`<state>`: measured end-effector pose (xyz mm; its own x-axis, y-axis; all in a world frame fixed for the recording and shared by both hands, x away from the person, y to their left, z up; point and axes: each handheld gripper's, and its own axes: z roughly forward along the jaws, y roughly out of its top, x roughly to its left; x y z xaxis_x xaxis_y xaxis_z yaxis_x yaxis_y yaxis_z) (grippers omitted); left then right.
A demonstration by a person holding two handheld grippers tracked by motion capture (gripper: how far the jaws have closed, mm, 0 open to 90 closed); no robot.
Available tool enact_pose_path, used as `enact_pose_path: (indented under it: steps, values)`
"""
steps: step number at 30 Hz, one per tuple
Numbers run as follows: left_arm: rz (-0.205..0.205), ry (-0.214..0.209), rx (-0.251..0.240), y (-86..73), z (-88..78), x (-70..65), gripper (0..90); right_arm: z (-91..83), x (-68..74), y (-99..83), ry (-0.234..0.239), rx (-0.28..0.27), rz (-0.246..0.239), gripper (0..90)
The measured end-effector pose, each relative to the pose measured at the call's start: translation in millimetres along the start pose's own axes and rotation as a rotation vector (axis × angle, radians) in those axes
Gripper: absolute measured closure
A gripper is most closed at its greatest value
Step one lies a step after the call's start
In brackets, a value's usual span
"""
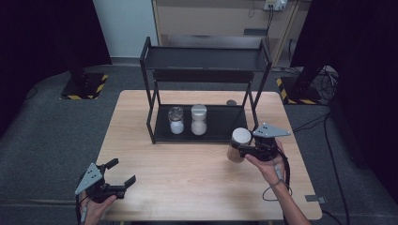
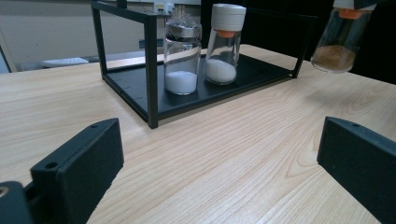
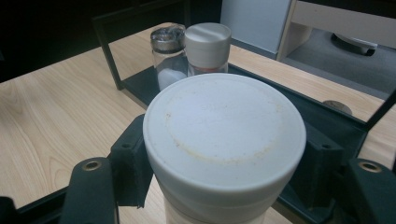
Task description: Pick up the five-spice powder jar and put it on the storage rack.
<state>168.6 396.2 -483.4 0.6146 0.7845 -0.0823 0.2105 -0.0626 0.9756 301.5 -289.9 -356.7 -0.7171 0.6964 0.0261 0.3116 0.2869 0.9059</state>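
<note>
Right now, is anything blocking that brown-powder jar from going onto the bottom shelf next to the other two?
Nothing visible blocks it. The right gripper holds the brown-powder jar off the table at the rack's right front corner. The two white-powder jars stand left of centre, and the bottom shelf beside them is bare. Only the corner post stands close.

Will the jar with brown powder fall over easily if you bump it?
Probably, once set down: the jar looks tall and narrow with a broad white lid. It seems light, holding little powder. Its clear, smooth wall may be slippery and breakable.
</note>
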Motion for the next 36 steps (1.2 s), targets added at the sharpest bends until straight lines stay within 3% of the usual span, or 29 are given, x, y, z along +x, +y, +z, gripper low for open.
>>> enact_pose_path:
  steps: [9,18,28,36]
  values:
    - [-0.001,-0.002,0.001,-0.1,-0.3,0.5,0.0,13.6,2.5,11.9,0.012,0.006,0.001,34.2]
    - [-0.002,-0.001,-0.001,-0.3,-0.8,0.8,0.0,26.4,4.5,25.0,-0.031,0.002,0.026,34.1]
    - [-0.001,-0.002,-0.001,-0.5,-0.9,1.1,0.0,40.8,6.5,44.9,-0.071,-0.009,-0.003,34.2]
    - [-0.002,-0.002,-0.002,-0.6,-1.1,1.3,0.0,57.9,3.1,57.4,-0.101,-0.008,0.004,34.1]
